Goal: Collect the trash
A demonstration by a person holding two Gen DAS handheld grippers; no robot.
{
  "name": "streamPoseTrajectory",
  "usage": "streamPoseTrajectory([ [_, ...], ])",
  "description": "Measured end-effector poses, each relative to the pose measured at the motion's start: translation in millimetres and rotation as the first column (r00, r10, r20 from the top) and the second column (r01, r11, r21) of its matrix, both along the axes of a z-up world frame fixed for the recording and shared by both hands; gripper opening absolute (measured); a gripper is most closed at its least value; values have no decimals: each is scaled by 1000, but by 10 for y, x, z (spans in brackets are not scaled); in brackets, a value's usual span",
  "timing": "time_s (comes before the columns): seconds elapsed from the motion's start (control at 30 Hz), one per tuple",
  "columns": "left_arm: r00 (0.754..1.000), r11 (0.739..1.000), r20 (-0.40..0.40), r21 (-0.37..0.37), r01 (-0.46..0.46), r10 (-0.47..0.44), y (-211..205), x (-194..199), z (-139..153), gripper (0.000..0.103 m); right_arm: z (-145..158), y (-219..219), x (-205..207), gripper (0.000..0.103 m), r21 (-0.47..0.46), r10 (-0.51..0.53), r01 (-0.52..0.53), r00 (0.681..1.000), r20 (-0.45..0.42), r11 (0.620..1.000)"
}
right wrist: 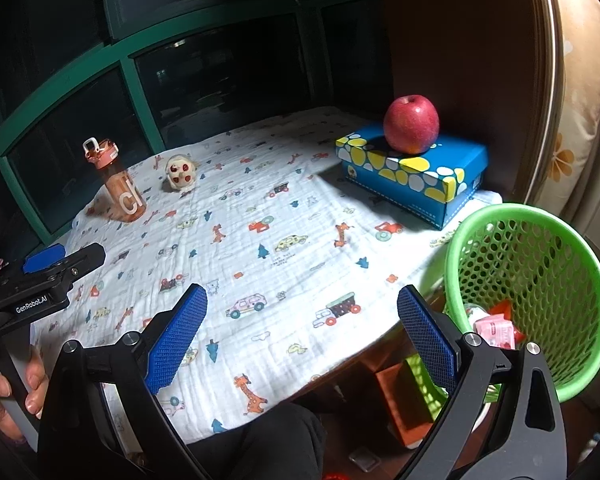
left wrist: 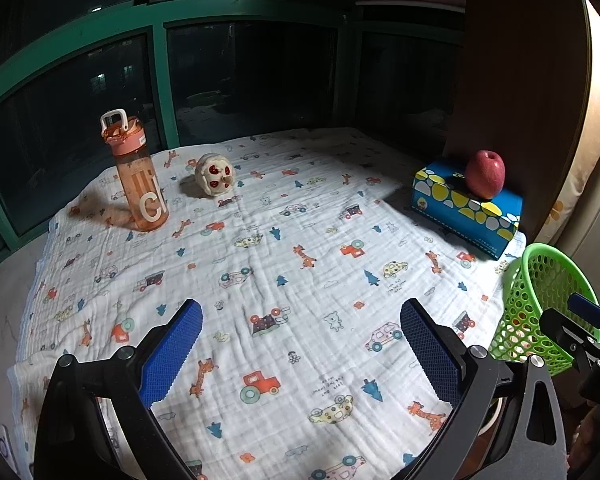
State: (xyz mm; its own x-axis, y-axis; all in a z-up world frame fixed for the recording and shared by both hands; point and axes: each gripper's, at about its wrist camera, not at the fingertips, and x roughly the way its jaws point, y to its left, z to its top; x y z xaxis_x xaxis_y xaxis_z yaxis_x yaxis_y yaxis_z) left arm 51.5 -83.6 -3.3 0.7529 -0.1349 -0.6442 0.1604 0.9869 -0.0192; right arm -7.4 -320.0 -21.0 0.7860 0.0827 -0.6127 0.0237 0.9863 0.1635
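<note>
A green mesh basket (right wrist: 580, 264) tilts toward me beyond the table's right edge, also in the left wrist view (left wrist: 540, 280). A pink packet (right wrist: 494, 330) and a red wrapper (right wrist: 505, 309) lie inside it. My right gripper (right wrist: 302, 336) is open and empty above the table's near right corner, with its right finger beside the basket's rim. My left gripper (left wrist: 300, 344) hangs open and empty over the patterned cloth (left wrist: 300, 240). From the right wrist view, the left gripper (right wrist: 52, 268) shows at the far left, held by a hand (right wrist: 4, 392).
An orange water bottle (left wrist: 140, 176) and a small plush toy (left wrist: 214, 174) stand at the back left. A red apple (right wrist: 411, 124) rests on a blue spotted box (right wrist: 412, 172) at the back right. Dark windows lie behind. Under the table are an orange box (right wrist: 400, 396) and a dark-clothed leg (right wrist: 260, 432).
</note>
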Motion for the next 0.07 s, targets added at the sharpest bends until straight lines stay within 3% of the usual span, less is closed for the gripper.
streamPoseTrajectory([
  [0.07,1000,1000,-3,-3,-9,9,41,4,-7,96,1,26,10,95,0,7,-7,1000,0,1000],
])
